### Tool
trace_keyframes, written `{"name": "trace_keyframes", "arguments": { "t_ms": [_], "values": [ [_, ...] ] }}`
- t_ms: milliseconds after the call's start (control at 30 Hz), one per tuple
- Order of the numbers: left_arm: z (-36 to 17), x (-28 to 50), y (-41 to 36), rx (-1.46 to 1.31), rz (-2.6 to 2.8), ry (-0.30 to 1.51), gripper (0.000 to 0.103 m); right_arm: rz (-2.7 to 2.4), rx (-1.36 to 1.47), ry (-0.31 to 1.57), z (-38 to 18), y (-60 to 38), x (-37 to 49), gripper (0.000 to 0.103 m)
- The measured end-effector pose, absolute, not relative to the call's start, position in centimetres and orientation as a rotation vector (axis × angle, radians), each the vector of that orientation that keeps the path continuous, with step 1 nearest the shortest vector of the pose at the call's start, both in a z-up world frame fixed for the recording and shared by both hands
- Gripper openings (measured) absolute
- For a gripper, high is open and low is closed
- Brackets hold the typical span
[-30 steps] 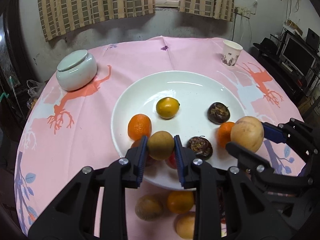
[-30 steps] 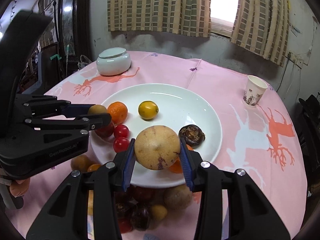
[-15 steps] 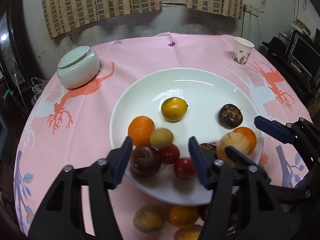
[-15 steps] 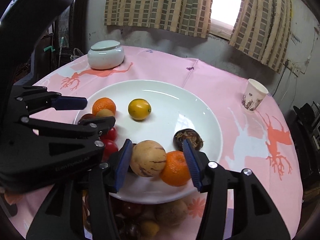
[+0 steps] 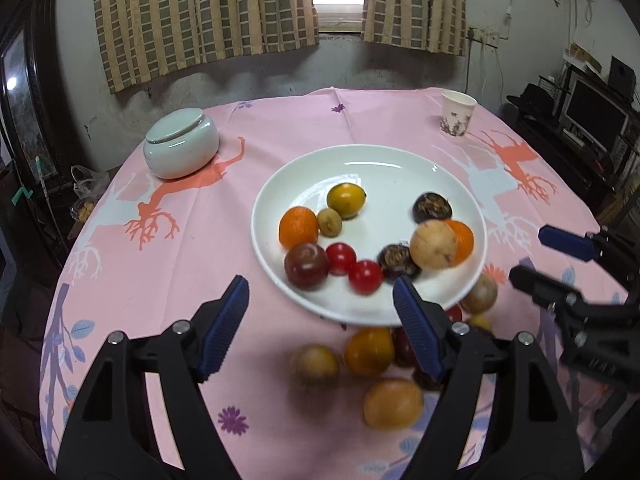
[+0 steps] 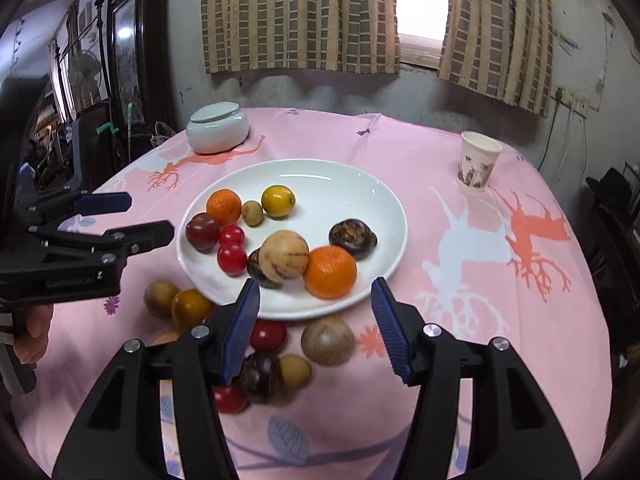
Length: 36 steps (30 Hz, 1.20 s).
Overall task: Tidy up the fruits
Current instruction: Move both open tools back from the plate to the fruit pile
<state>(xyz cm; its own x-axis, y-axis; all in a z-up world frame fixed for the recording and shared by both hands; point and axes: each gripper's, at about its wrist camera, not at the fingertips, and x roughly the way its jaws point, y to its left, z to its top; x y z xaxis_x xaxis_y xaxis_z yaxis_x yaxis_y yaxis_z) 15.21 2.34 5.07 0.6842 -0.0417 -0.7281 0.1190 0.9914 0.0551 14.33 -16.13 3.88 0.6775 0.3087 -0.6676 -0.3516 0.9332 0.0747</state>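
A white plate (image 6: pixel 384 216) sits at the centre of a round table covered with a pink cloth (image 6: pixel 480 320) printed with deer. On the plate, a tan striped fruit (image 6: pixel 283 255) lies at about six o'clock, touching an orange mandarin (image 6: pixel 330 272) on its right and a dark wrinkled fruit (image 6: pixel 256 270) on its left. A second dark fruit (image 6: pixel 352 238) rests toward three o'clock. Toward ten o'clock sit another mandarin (image 6: pixel 224 207), a small brown-green fruit (image 6: pixel 252 213) and a yellow citrus (image 6: pixel 278 201), close together. At nine o'clock are a dark plum (image 6: pixel 202 231) and two red tomatoes (image 6: pixel 231 249). More loose fruit (image 6: pixel 327 340) lies on the cloth just off the plate's near rim, from six to eight o'clock. The right gripper (image 6: pixel 316 320) hangs over that near rim, its blue-padded jaws spreading apart with nothing pressed between them. The left gripper (image 5: pixel 320 322) hovers at the plate's seven o'clock side, its jaws also widening and gripping nothing. A hand (image 6: pixel 30 336) shows at the left edge behind it. A pale lidded jar (image 6: pixel 218 128) stands at eleven o'clock on the table, and a paper cup (image 6: pixel 478 166) at two o'clock. Checked curtains (image 6: pixel 300 16) hang behind.
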Motion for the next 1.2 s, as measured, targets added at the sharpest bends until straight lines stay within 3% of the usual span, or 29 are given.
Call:
{"name": "trace_keyframes", "arguments": {
  "t_ms": [1000, 1133, 1200],
  "values": [
    [-1.5, 10.2, 0.0, 0.143, -0.176, 0.946, 0.076, 0.429, 0.095, 0.801, 0.8, -18.9, 11.2, 0.065],
    [-2.3, 10.6, -0.4, 0.133, -0.2, 0.956, 0.067, 0.426, 0.095, 0.811, 0.6, -18.9, 11.3, 0.065],
    [-2.6, 10.8, -0.8, 0.126, -0.229, 0.974, 0.055, 0.426, 0.095, 0.816, 0.5, -18.9, 11.4, 0.065]
  ]
}}
